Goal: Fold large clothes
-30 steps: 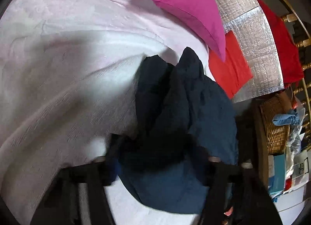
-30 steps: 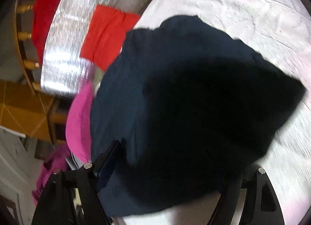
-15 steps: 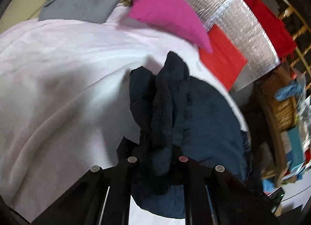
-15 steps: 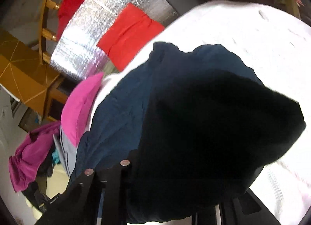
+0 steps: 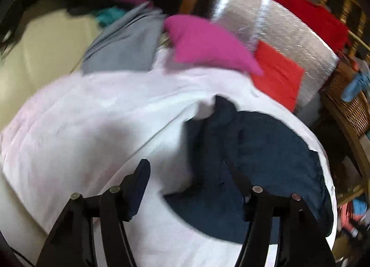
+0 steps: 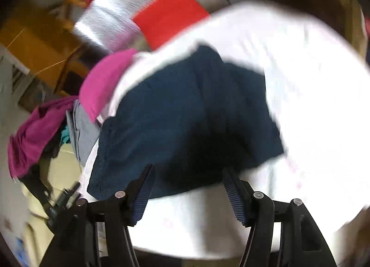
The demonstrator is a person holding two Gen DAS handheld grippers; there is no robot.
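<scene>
Both grippers have let go since the earlier frames, where each clamped a bunch of the dark navy cloth garment point(image 5: 266, 158); the left gripper point(image 5: 192, 181) and right gripper point(image 6: 187, 181) have just been opening, jaws now apart with nothing between the pads, and both views sit further back from the fabric. Garment lies in a rumpled, partly doubled heap on the white quilted bed cover point(image 5: 104, 128), toward its right edge in the left view, near the magenta pillow point(image 5: 208, 45) and flat red cloth point(image 5: 277, 75) on silver foil sheet point(image 5: 289, 36). Risk: dropped layers look uneven, so the fold may slump or open, and the near edge could slide off the cover. No readable writing or brand; frames are motion-blurred.
</scene>
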